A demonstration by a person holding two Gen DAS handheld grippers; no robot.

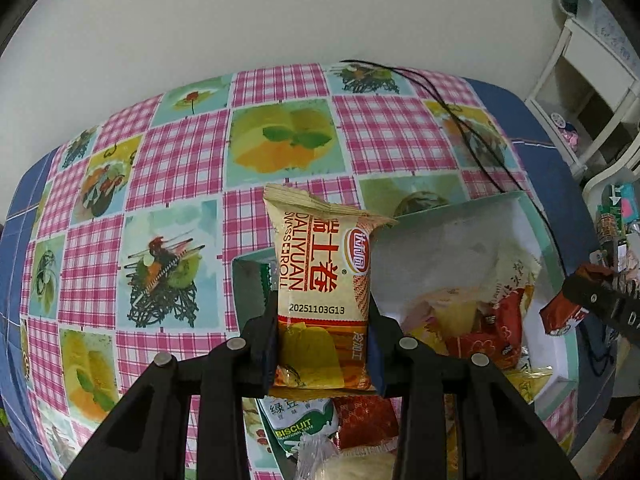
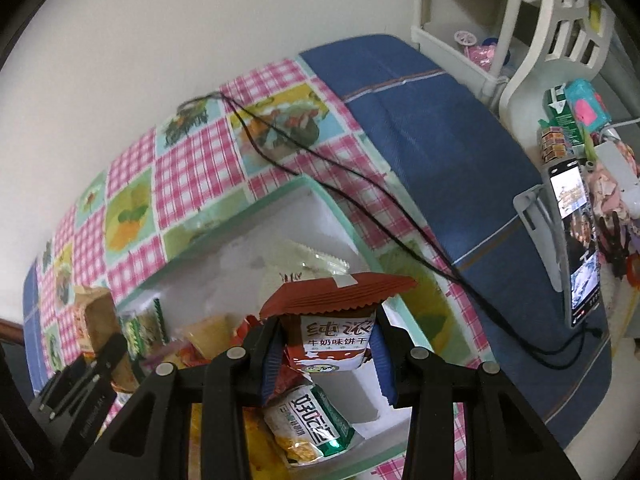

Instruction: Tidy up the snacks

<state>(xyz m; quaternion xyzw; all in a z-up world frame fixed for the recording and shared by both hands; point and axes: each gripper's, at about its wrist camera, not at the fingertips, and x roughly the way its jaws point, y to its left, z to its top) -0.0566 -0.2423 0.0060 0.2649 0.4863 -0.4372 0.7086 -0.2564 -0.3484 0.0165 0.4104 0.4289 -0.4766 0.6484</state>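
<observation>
Home: checked tablecloth (image 1: 180,152), white shelving (image 2: 480,20).

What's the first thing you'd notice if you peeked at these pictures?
The yellow Swiss roll packet jumps out, pinched in the left tongs above the snack box. Next, the red-topped milk biscuit packet in the right tongs, with the bright pink checked tablecloth underneath everything.

Swiss roll pack (image 1: 324,300): tan and orange wrapper, upright at frame centre, crimped top end bent over, lower half pinched at both sides. Milk biscuit pack (image 2: 332,340): red-brown and white wrapper, upright at lower centre, crimped top fanned out. White box (image 2: 328,216) with mint-green rim, open, a jumble of mixed snack packs (image 2: 308,424) inside.
</observation>
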